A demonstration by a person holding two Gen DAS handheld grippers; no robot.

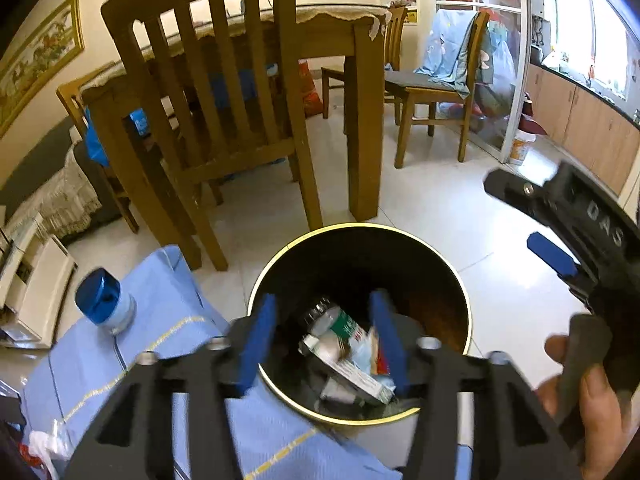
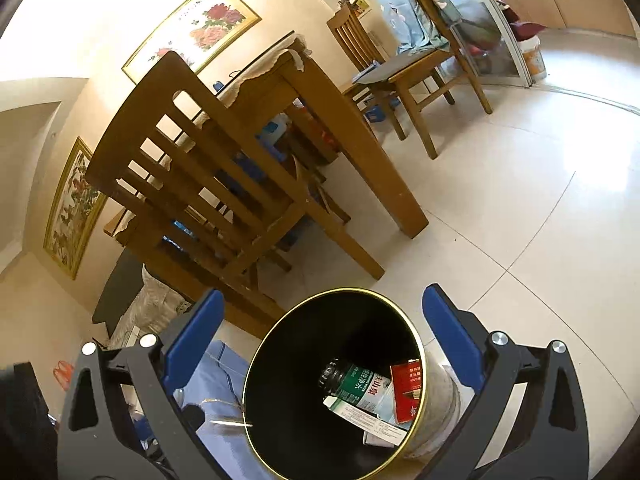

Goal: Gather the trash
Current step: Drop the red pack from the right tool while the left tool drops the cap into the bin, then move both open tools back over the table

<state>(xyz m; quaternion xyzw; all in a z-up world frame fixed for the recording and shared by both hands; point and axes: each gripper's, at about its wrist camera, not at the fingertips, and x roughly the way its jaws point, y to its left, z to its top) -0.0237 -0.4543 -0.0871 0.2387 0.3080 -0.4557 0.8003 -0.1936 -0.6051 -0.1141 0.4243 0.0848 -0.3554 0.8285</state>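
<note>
Trash bin (image 1: 360,248) (image 2: 280,344): round, black inside w/ gold rim, on pale tile floor (image 1: 440,208), near centre of both views. Inside: green-label bottle (image 1: 340,322) (image 2: 356,386), red packet (image 2: 406,390), white carton (image 1: 352,376) + paper bits. Left gripper (image 1: 324,344) hangs directly over bin mouth, blue pads apart, nothing between them. Right gripper (image 2: 324,344) also above bin, fingers spread wide, empty. Blue cloth (image 1: 160,344) touches bin's left side; blue-cap jar (image 1: 106,302) sits on it. Wooden chair (image 1: 224,92) + table (image 1: 360,120) just beyond, far side.
</note>
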